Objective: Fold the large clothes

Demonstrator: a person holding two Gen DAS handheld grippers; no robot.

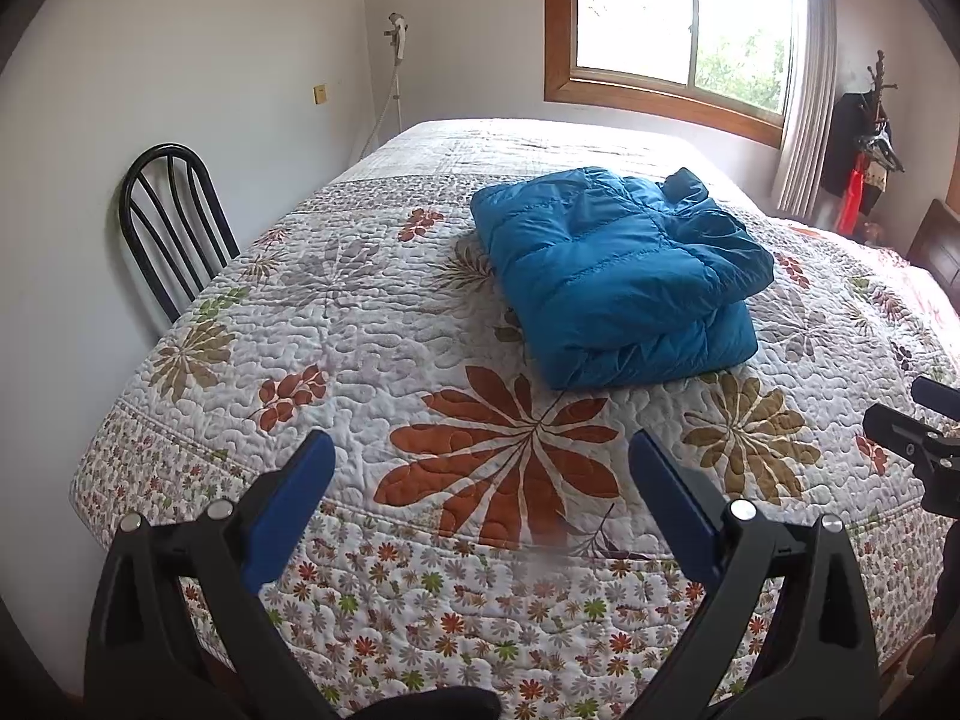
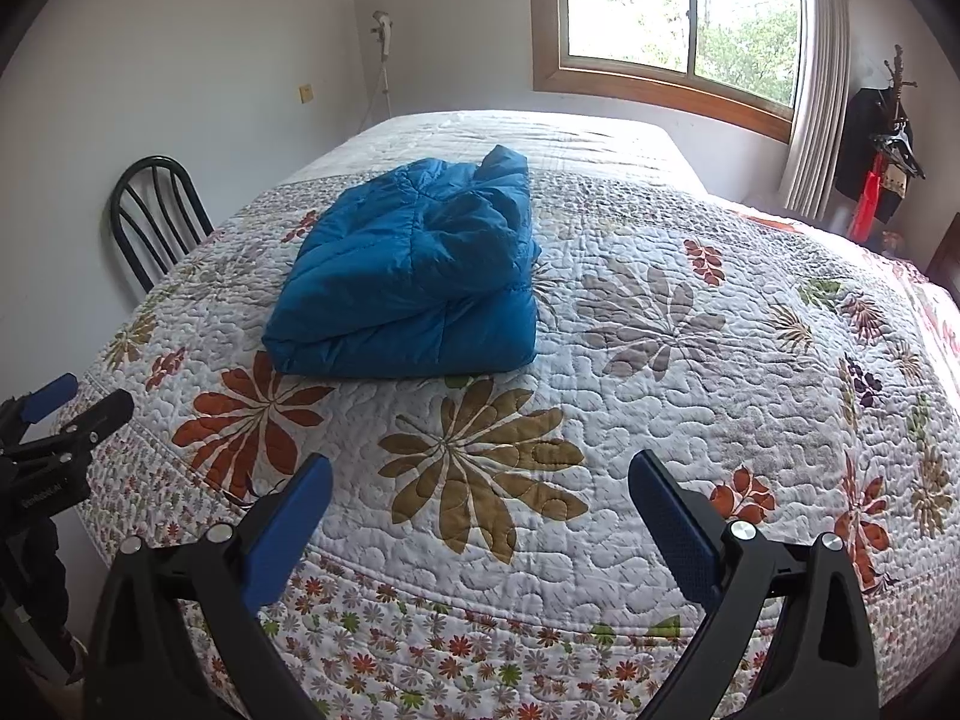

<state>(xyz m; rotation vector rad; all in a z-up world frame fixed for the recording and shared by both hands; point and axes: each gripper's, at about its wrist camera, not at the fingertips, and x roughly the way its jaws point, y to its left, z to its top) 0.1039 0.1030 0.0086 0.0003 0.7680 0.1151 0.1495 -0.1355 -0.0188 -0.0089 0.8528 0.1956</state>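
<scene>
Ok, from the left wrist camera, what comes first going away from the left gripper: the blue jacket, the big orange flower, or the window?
1. Orange flower, on the quilt just ahead of the left gripper.
2. Blue jacket, folded mid-bed.
3. Window, on the far wall.

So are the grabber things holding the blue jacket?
No. The left gripper and right gripper are both open and empty; the blue jacket lies folded on the bed.

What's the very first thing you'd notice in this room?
The bright blue puffy jacket, folded into a bundle in the middle of the bed, stands out most. Under it spreads a white quilt with big orange and tan flowers. Nearest the camera, the left claw and the right claw are open and hold nothing.
</scene>
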